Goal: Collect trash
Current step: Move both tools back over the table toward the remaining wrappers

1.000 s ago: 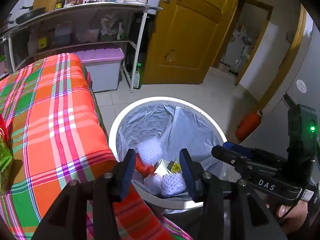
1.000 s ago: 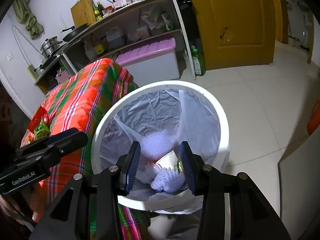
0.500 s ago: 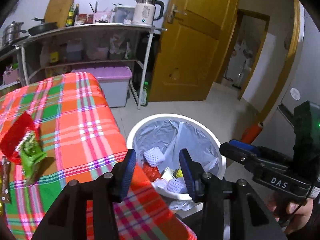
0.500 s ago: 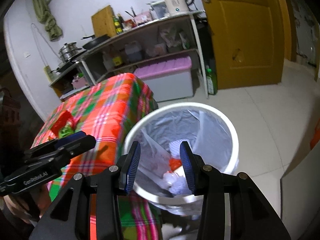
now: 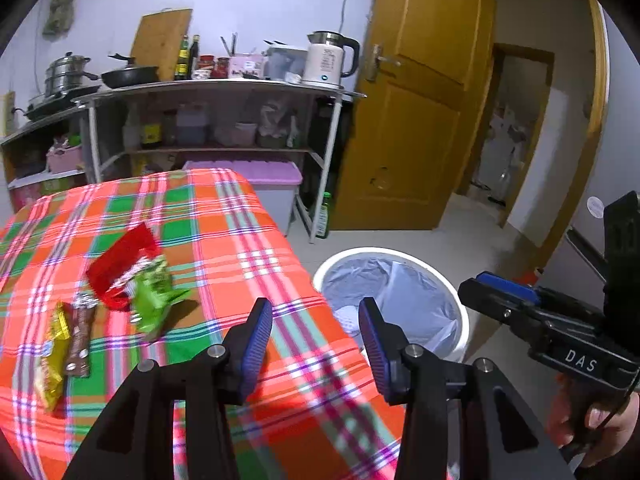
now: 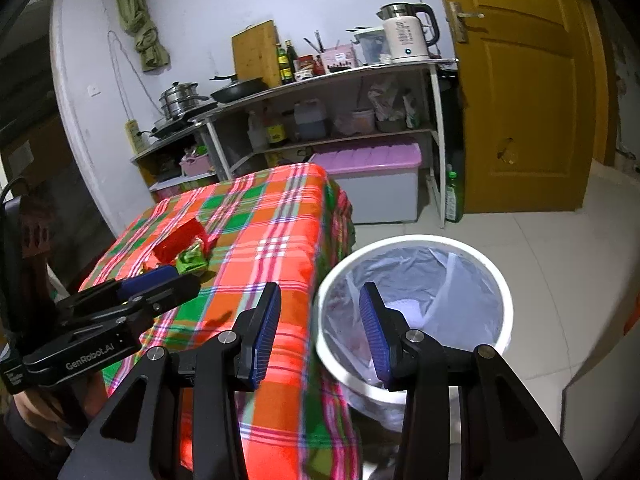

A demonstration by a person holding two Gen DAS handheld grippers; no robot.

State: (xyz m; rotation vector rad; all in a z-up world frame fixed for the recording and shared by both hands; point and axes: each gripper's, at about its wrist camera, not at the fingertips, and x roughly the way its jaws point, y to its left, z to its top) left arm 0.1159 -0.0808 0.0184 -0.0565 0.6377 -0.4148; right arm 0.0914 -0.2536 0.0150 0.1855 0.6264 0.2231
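On the plaid-covered table (image 5: 224, 248) lie a red wrapper (image 5: 118, 266), a green snack bag (image 5: 154, 298), a brown bar (image 5: 80, 338) and a yellow packet (image 5: 54, 364). The white bin (image 5: 460, 312) with a clear liner stands on the floor to the table's right. My left gripper (image 5: 316, 340) hangs open and empty over the table's near right edge. In the right wrist view my right gripper (image 6: 320, 334) is open and empty, straddling the table edge and the bin rim (image 6: 416, 240). The red wrapper (image 6: 178, 242) and green bag (image 6: 192, 260) show there too.
A metal shelf rack (image 5: 216, 92) with a kettle (image 5: 330, 60), pans and bottles stands behind the table, a purple-lidded box (image 5: 264, 184) beneath it. A green bottle (image 5: 325, 216) stands by the yellow door (image 5: 416, 120). A hand (image 5: 600, 428) holds the right gripper.
Both grippers have risen and pulled back from above the bin toward the table. The wrappers on the cloth have come into view. Jaws stayed equally wide.
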